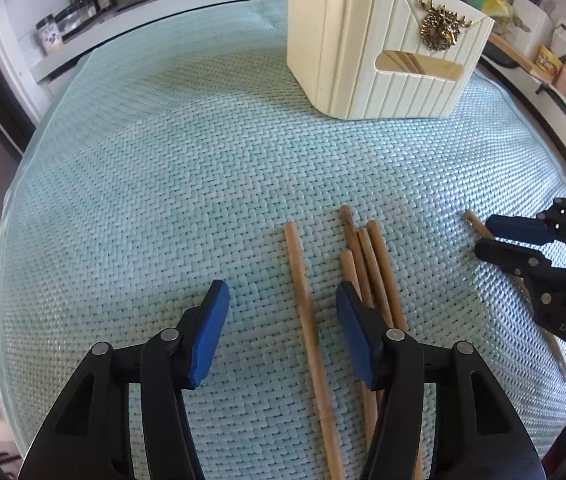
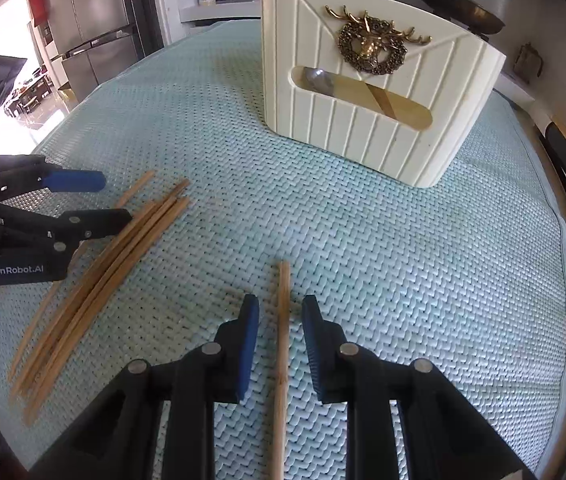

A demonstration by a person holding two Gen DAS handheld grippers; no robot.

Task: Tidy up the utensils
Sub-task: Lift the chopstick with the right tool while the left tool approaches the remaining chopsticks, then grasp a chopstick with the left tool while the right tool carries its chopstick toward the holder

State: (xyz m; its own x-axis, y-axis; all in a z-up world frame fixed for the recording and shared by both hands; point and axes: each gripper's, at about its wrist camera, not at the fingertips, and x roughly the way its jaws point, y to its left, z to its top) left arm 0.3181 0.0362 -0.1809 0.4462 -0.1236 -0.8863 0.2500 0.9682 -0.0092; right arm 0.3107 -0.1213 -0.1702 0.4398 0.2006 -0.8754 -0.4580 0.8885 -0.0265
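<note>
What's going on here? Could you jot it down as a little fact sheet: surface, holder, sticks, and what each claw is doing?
surface: woven pale-green mat
holder: cream utensil holder with a gold deer emblem, standing on the mat
loose sticks: bundle of chopsticks lying flat
single stick: lone chopstick lying apart from the bundle
left claw: open, over one chopstick beside the bundle
right claw: open, straddling the lone chopstick, not yet closed

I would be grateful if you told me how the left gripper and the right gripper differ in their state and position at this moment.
The left gripper gapes wide around a lone chopstick beside the chopstick bundle; the right gripper is open more narrowly. The right one straddles a separate single chopstick, lying apart from the bundle. Both are open, grasp nothing, and point toward the cream holder on the woven mat.
</note>
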